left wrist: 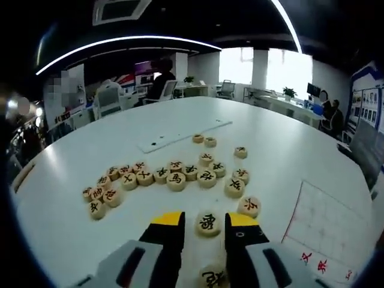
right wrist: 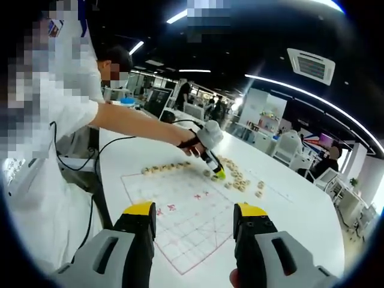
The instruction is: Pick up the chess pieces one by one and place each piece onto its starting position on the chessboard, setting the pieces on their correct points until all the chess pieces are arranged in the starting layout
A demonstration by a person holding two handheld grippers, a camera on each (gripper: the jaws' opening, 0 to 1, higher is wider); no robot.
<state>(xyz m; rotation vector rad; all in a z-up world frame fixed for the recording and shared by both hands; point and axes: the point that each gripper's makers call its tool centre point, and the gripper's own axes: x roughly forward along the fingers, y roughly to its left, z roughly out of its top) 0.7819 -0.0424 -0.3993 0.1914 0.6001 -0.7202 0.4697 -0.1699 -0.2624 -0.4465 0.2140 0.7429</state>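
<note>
**Left gripper lined up on a piece, board mostly bare**

The round wooden xiangqi piece (left wrist: 207,223) I am after lies flat on the white table (left wrist: 72,180), just ahead of my left gripper (left wrist: 205,233), whose yellow-tipped jaws stand apart on either side of it without touching. Another piece (left wrist: 212,277) sits lower down between the jaws, close to the camera. Beyond, the loose scatter of pieces (left wrist: 174,177) spreads across the table, character faces up, and the paper chessboard (left wrist: 327,225) lies off to the right with its red grid.

In the right gripper view, my right gripper (right wrist: 195,219) hangs above the near edge of the chessboard (right wrist: 180,210) with its jaws wide and nothing between them. I can see my own left gripper (right wrist: 211,161) reaching down at the pile, and a short row of pieces (right wrist: 165,168) already along the far edge of the board.

I judge this as the pick step, early in the task. Next I need to lower slightly, close squarely on the piece's rim, lift it clear of its neighbours, read its character, and carry it to its proper point
</note>
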